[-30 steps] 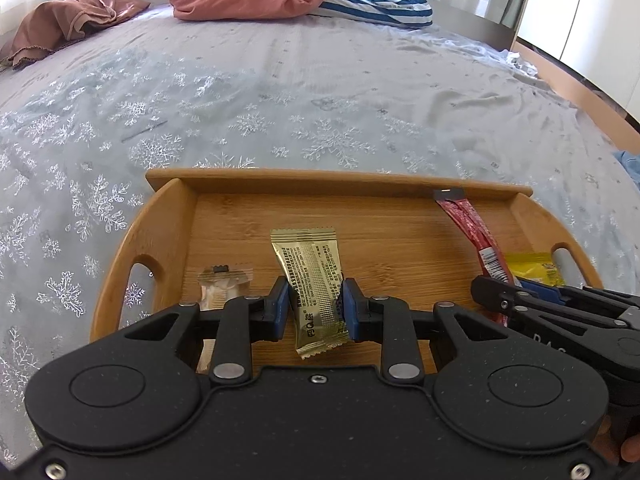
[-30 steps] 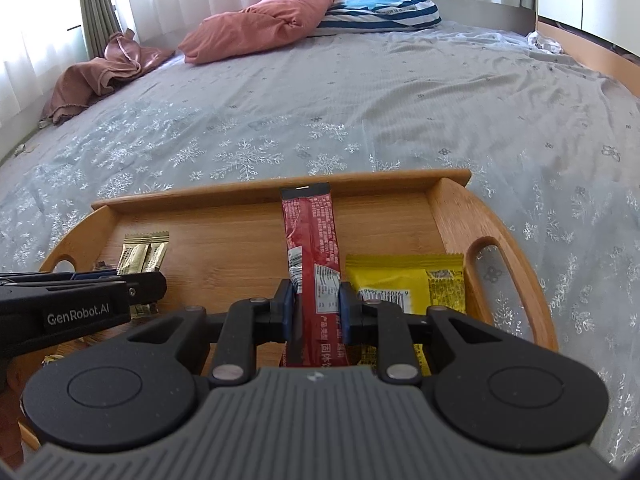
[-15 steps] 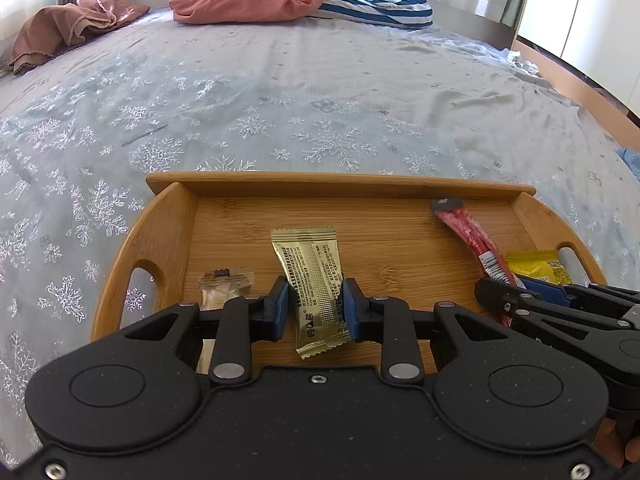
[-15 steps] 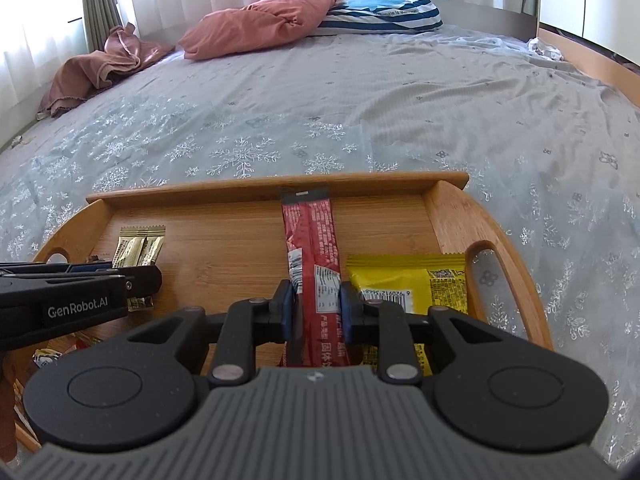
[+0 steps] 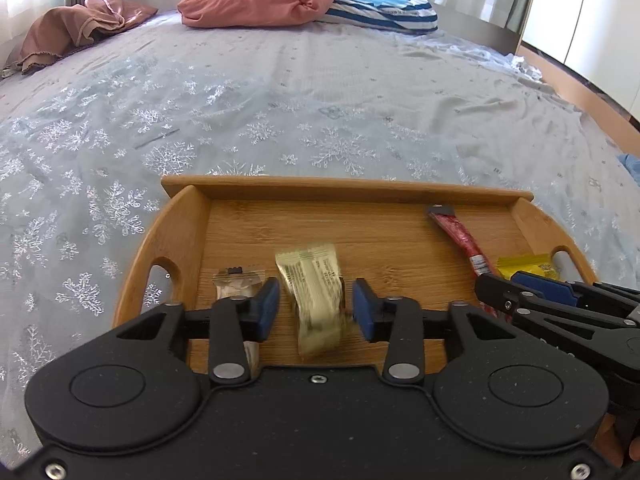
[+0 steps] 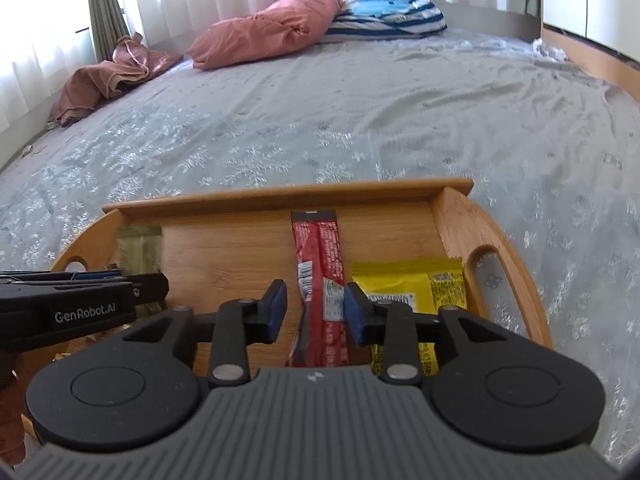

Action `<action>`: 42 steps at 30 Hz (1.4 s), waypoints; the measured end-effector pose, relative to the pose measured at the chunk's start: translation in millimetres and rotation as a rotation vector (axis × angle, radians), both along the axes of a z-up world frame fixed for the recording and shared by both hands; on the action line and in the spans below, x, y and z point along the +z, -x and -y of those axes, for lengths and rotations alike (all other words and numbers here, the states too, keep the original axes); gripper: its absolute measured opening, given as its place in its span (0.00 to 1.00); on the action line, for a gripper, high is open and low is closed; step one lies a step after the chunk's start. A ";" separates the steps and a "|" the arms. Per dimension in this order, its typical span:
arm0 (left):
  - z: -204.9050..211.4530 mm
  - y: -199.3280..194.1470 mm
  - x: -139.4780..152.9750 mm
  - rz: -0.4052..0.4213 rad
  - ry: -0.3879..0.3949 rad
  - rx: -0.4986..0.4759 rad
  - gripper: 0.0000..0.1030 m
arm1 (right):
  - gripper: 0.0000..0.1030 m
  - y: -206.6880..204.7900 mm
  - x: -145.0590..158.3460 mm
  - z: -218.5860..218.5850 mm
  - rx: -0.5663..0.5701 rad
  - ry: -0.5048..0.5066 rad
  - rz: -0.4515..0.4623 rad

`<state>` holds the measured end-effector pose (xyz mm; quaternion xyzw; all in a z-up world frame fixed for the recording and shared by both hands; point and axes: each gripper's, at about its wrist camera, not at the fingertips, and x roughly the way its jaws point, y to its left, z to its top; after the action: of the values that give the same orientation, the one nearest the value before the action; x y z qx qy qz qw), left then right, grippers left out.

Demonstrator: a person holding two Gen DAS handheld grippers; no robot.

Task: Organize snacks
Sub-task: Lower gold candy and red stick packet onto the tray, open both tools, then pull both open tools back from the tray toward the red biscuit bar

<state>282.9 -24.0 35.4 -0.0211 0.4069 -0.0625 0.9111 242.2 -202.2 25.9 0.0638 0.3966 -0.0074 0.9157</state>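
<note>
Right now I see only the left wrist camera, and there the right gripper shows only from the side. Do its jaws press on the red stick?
Observer: No. The right gripper has just been opening its jaws. The red stick lies between them on the tray, with a clear gap at one pad.
Operator: I see only a corner of the yellow packet. How does it lie?
Observer: The yellow packet lies flat beside the stick, on the side of the tray's right handle. One finger of the gripper covers part of it.
</note>
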 end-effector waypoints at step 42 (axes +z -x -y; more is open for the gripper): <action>-22.4 184.5 28.6 0.026 0.013 -0.122 0.82 | 0.83 172.9 37.4 4.1 0.129 0.073 0.077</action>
<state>98.3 -1.6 64.0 -0.0013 0.3950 -0.1208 0.9107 69.3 -206.3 63.3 0.0049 0.3640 0.0395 0.9305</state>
